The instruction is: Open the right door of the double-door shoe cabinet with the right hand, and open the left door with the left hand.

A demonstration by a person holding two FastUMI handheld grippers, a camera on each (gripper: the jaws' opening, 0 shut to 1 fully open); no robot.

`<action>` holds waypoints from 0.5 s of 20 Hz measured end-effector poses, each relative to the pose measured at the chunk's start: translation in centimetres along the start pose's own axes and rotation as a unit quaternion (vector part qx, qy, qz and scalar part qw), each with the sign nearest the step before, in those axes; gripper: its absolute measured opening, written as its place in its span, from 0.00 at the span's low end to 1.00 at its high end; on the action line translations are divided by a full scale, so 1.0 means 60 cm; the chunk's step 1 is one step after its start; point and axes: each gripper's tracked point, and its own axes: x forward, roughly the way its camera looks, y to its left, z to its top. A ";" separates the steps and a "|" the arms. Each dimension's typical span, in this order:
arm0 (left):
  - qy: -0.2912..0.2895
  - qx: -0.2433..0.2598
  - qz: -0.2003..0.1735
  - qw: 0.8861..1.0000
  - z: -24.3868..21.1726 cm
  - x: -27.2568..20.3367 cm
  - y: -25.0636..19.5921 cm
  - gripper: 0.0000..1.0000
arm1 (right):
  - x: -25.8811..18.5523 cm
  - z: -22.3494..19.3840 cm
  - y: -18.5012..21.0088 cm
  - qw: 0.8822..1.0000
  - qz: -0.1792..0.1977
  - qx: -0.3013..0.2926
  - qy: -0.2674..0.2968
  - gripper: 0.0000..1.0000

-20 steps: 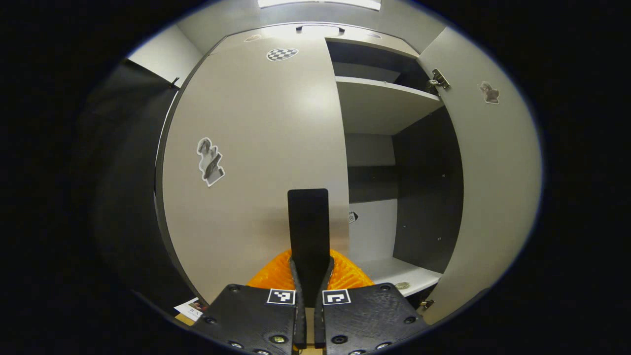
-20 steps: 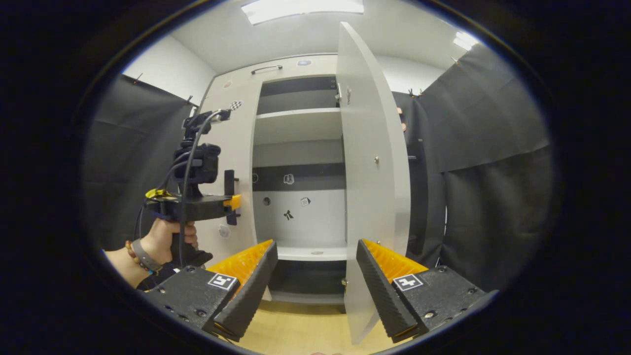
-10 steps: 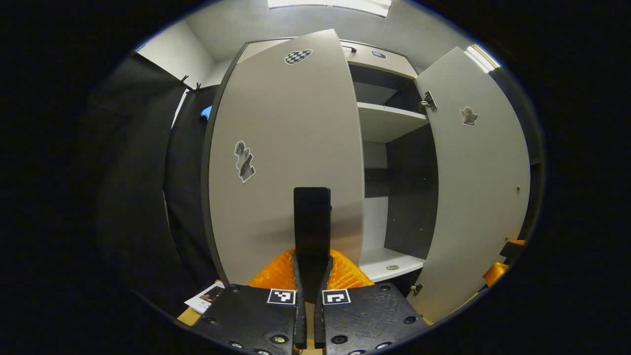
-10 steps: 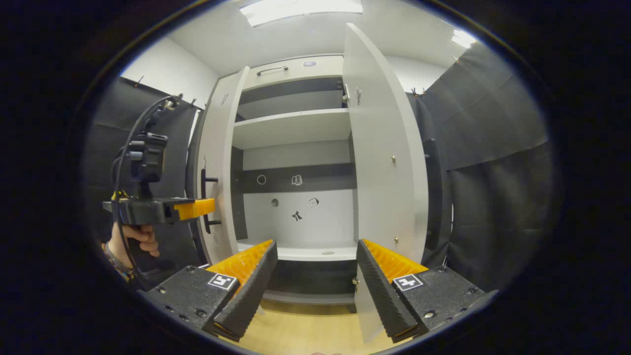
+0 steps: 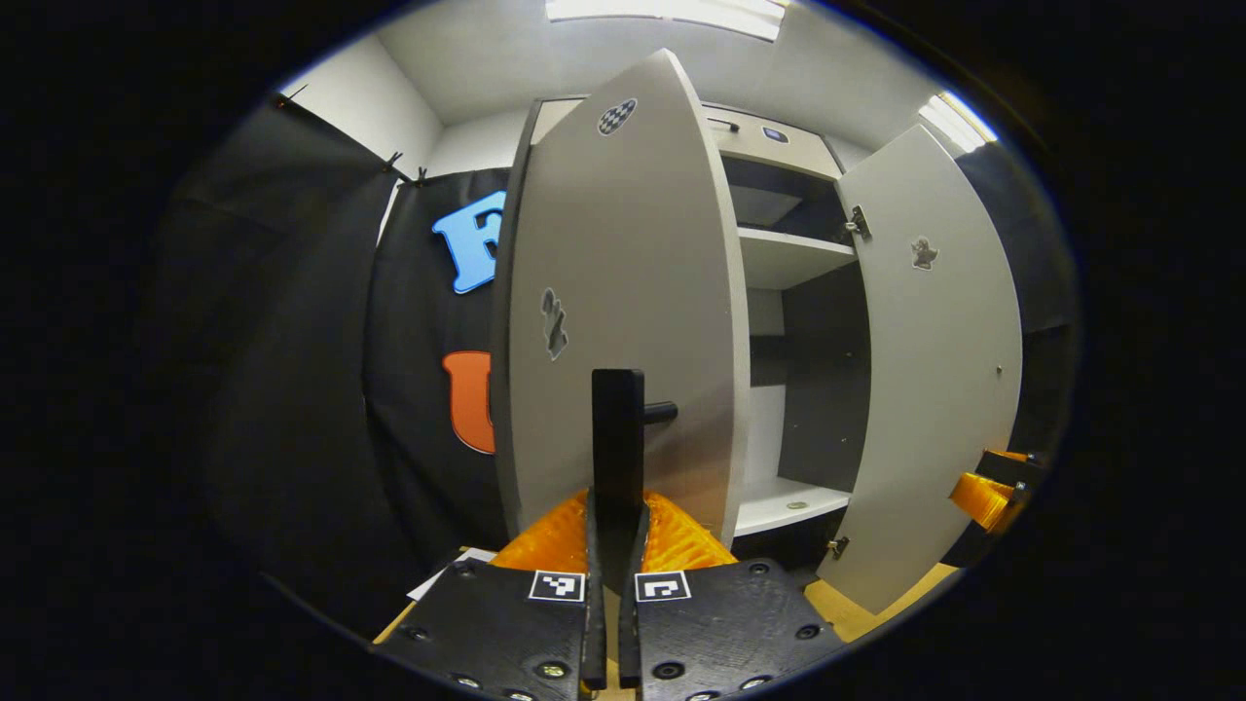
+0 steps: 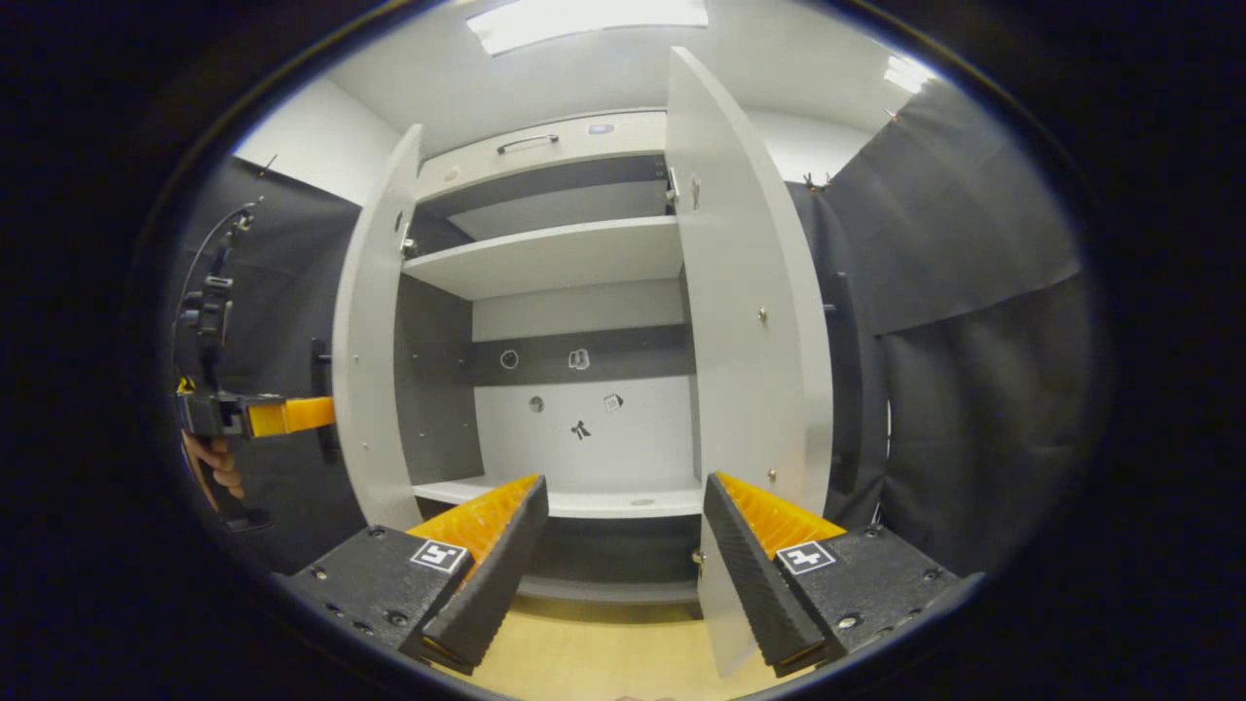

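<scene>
1. In the left gripper view, the left gripper (image 5: 617,545) is closed on the dark vertical door handle (image 5: 617,438) of the left door (image 5: 623,292); both fingers press the bar's lower end from either side.
2. The left door stands swung out from the shoe cabinet (image 5: 779,258), its free edge toward the camera and its face turned partly aside. A short peg joins the handle to the door face.
3. In the right gripper view, the left door (image 6: 375,360) is seen nearly edge-on at the cabinet's left side, with the left gripper (image 6: 292,416) just beside its outer face and a hand (image 6: 219,472) gripping the tool below.
4. The right gripper (image 6: 623,555) has its jaws spread wide and holds nothing; it hangs apart from both doors, aimed into the cabinet opening.
5. The right door (image 6: 740,321) also stands wide open, its edge toward the camera, with black cloth (image 6: 964,321) just behind it.
6. Between the two door edges the opening is wide: an upper shelf (image 6: 555,255), a lower shelf (image 6: 584,501) and the back panel are exposed.
7. Wooden floor (image 6: 604,652) lies in front of the cabinet, below the right gripper.
</scene>
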 end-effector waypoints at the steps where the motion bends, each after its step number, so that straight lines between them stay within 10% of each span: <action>1: 0.000 -0.001 0.001 1.000 0.001 -0.006 0.011 0.05 | 0.001 -0.001 0.000 1.000 0.000 0.000 0.002 1.00; 10: 0.003 0.021 0.044 0.999 -0.002 -0.037 0.082 0.04 | 0.000 -0.021 0.006 1.000 -0.002 0.003 0.014 1.00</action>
